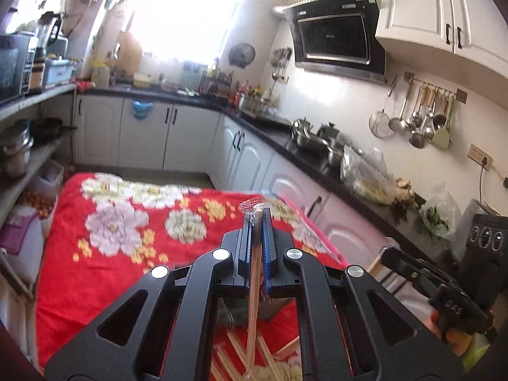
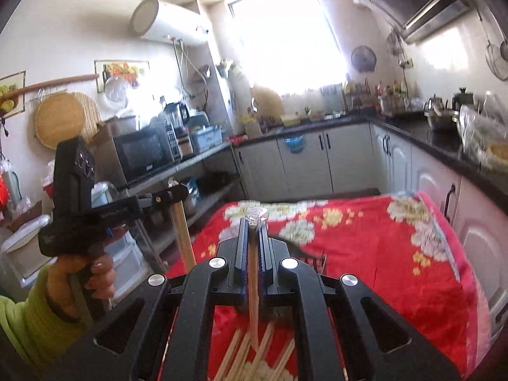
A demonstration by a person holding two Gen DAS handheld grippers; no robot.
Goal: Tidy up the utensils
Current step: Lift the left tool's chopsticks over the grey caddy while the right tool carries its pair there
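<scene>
My left gripper [image 1: 257,222] is shut on a plastic-wrapped pair of chopsticks [image 1: 254,301] that runs upright between its jaws, the crinkled wrapper end sticking out at the fingertips. My right gripper [image 2: 254,225] is shut on another wrapped pair of chopsticks [image 2: 253,311], wrapper end at the tips. Both are lifted above a table with a red floral cloth [image 1: 111,270]. Several loose wooden chopsticks [image 2: 254,358] lie on the cloth below the grippers; they also show in the left wrist view [image 1: 273,362]. The left gripper and hand show in the right wrist view [image 2: 177,203], holding a wooden stick.
A dark wire rack [image 2: 314,260] sits on the cloth just behind the right gripper. Black kitchen counters [image 1: 317,155] with pots and bags run along the right. Shelves with a microwave [image 2: 143,155] stand to the left. White cabinets [image 1: 143,133] line the far wall.
</scene>
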